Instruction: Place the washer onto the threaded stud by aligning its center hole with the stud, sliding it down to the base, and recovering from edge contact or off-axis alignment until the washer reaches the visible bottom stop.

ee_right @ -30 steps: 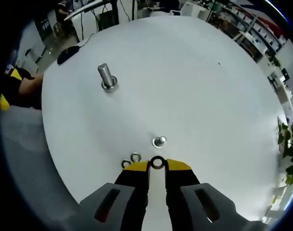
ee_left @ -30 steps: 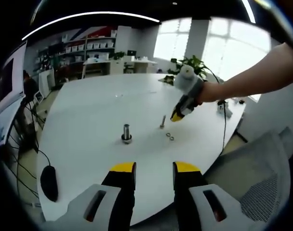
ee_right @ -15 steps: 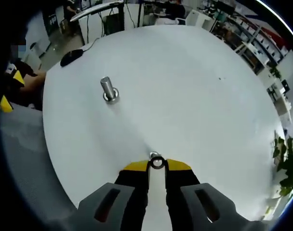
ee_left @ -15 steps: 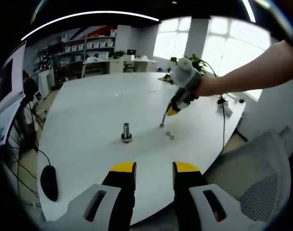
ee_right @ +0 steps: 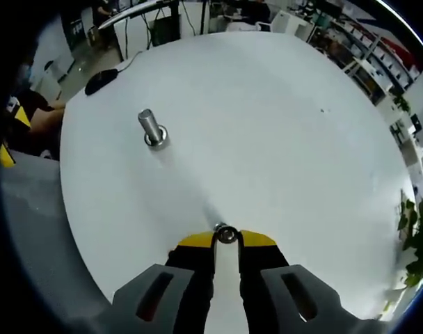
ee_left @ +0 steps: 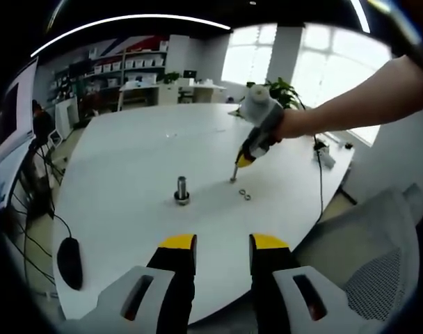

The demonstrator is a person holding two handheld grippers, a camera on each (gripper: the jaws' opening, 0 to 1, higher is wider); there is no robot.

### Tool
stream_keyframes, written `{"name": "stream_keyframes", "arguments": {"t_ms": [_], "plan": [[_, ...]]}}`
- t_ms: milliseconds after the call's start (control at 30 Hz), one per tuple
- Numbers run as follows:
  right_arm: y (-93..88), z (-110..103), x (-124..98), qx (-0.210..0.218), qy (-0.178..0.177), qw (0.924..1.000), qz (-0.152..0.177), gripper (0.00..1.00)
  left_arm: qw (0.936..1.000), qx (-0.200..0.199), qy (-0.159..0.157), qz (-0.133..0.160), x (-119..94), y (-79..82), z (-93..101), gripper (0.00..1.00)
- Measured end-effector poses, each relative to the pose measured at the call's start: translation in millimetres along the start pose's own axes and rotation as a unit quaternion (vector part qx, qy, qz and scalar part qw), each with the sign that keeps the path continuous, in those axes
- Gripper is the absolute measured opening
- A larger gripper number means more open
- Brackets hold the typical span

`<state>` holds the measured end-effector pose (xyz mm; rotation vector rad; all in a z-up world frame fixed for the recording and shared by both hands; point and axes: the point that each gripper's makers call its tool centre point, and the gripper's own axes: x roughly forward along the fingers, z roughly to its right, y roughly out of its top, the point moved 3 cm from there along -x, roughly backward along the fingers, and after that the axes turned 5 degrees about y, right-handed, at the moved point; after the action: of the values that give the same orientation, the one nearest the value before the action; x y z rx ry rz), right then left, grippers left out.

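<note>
On the white round table (ee_left: 128, 153) a thin threaded stud (ee_left: 234, 174) stands upright. My right gripper (ee_left: 243, 161) hangs directly over its top, shut on a small metal washer (ee_right: 227, 235). In the right gripper view the washer sits between the yellow fingertips (ee_right: 197, 240), right over the stud's tip, which is mostly hidden beneath it. Two spare washers (ee_left: 245, 195) lie on the table just right of the stud. My left gripper (ee_left: 222, 242) is open at the near table edge, holding nothing.
A thicker metal bolt (ee_left: 181, 191) on a wide base stands left of the stud, also seen as a bolt (ee_right: 152, 128) in the right gripper view. A black mouse (ee_left: 69, 263) lies near the left table edge. A grey mesh chair (ee_left: 378, 264) stands at the right.
My right gripper has carried the washer up-left from beside the spare washers to directly over the stud's top. The left gripper has stayed still.
</note>
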<state>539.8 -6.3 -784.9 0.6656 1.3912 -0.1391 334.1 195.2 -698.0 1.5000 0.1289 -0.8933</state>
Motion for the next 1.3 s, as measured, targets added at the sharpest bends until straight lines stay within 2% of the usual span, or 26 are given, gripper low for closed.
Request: {"name": "stream_keyframes", "arguments": {"t_ms": [200,833,1300], "plan": [[-1.7,-1,9,-0.009,0.007,0.9998,-0.014,0.14,1.0,-0.004,-0.003,-0.002,0,-0.8,0.4,0.28],[-13.7,-7,46,-0.002,0.03,0.9984,-0.048,0.14,0.9999,-0.007,-0.005,-0.013,2,-5.2,0.2,0.28],[-18.2,-10,43,-0.009,0.033,0.9979,-0.054,0.15,0.9999,-0.009,-0.005,-0.014,2,-6.2,0.5,0.28]]}}
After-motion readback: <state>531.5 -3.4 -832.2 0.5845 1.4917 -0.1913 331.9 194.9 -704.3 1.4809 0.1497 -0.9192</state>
